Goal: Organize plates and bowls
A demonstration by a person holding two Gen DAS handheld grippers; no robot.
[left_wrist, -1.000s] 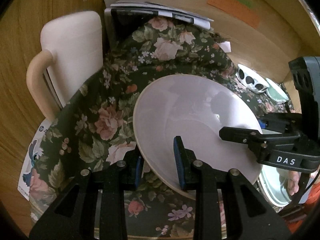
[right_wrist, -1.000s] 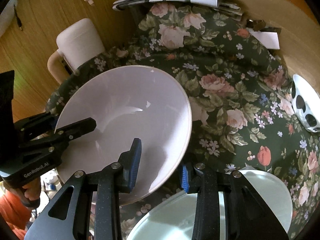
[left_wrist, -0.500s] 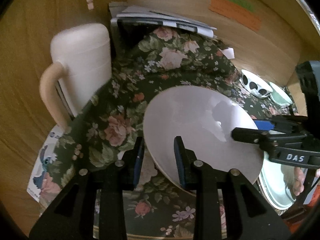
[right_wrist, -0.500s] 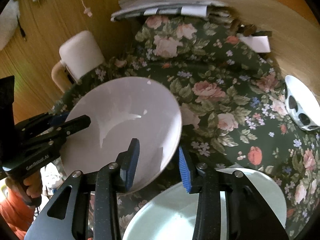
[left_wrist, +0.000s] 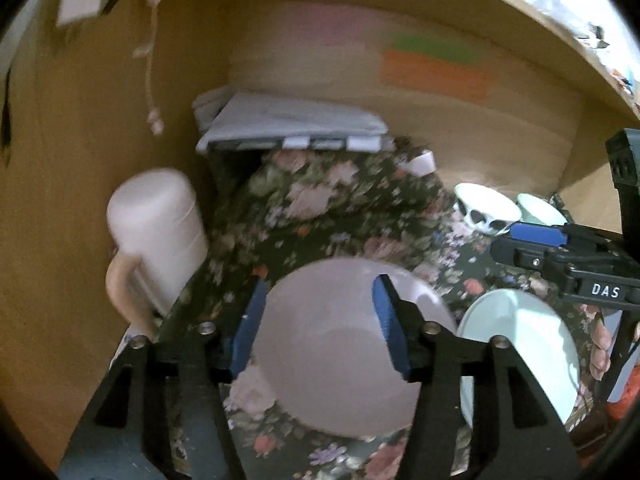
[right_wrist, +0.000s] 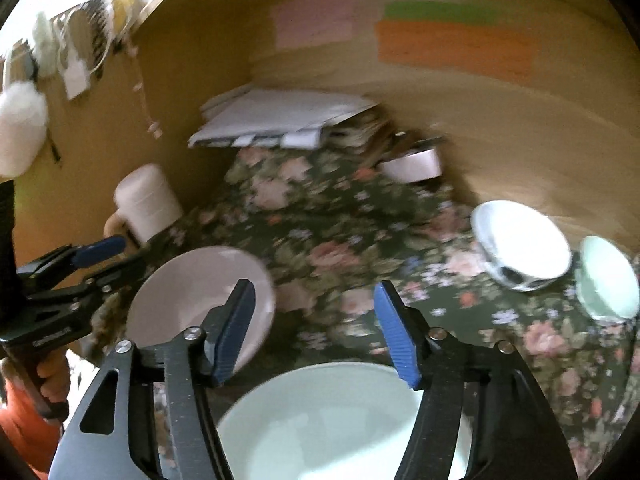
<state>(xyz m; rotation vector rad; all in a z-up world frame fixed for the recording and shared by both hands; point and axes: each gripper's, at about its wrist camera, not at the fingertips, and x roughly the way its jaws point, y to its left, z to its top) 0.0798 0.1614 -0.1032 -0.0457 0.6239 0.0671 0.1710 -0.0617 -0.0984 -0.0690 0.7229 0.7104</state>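
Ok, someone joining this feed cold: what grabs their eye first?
Probably the two open grippers: the left gripper hangs over the pale pink plate on the floral cloth, the right gripper above the mint plate. Next, the spotted bowl and mint bowl at far right.

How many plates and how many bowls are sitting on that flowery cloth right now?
Plates: 2, a white plate and a pale green plate.
Bowls: 2, a black-spotted white bowl and a pale green bowl.
Total: 4
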